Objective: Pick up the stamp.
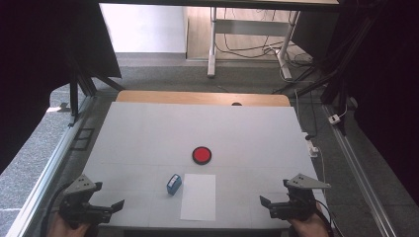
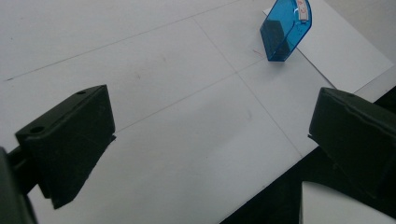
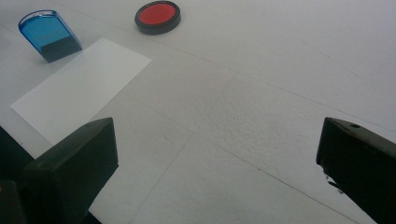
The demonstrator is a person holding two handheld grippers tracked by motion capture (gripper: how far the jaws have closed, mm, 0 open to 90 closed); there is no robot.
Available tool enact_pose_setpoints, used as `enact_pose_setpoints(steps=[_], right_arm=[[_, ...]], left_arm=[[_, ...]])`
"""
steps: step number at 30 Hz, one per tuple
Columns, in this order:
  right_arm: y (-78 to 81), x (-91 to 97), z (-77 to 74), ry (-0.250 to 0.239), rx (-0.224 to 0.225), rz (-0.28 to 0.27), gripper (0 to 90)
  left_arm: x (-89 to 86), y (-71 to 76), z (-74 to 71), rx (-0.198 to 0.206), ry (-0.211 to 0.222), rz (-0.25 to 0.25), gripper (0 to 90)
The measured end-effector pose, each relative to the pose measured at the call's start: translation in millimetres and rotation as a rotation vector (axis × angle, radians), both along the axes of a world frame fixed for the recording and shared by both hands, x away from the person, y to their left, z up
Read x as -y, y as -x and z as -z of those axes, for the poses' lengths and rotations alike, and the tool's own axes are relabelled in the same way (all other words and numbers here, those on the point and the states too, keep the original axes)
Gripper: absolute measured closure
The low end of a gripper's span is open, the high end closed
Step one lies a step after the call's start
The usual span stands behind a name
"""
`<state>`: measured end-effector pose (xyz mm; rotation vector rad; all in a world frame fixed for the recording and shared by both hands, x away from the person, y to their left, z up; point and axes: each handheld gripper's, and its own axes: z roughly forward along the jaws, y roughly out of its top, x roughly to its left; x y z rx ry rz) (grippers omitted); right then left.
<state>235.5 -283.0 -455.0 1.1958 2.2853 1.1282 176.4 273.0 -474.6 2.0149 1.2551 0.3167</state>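
Blue stamp (image 1: 174,184) upright, touching white paper sheet's (image 1: 198,196) left edge.

The high view looks forward and down from above the person's side of the white-topped bench (image 1: 148,133), taking in its whole top and the grey floor beyond. The left gripper view rides low on the left tool (image 1: 106,197) at the near left corner and faces across the bench toward the translucent blue plastic stamp (image 2: 285,30), which stands close in its upper right. The right gripper view rides on the right tool (image 1: 274,197) at the near right corner, facing across toward the round red ink pad in a black rim (image 3: 158,16). All three views share the stamp and the white rectangular paper sheet (image 3: 79,88).
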Motion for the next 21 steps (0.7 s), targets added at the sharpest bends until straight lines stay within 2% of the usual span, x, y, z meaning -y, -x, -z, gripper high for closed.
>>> enact_pose_setpoints(steps=[12, 21], right_arm=[[-0.8, 0.2, 0.3, -0.007, -0.011, -0.007, 0.0], [-0.5, -1.5, 0.8, 0.006, -0.013, -0.031, 0.0]], left_arm=[[1.6, -1.1, 0.4, -0.005, -0.020, -0.003, 0.0], [-0.2, -1.1, 0.0, -0.009, 0.000, -0.001, 0.0]])
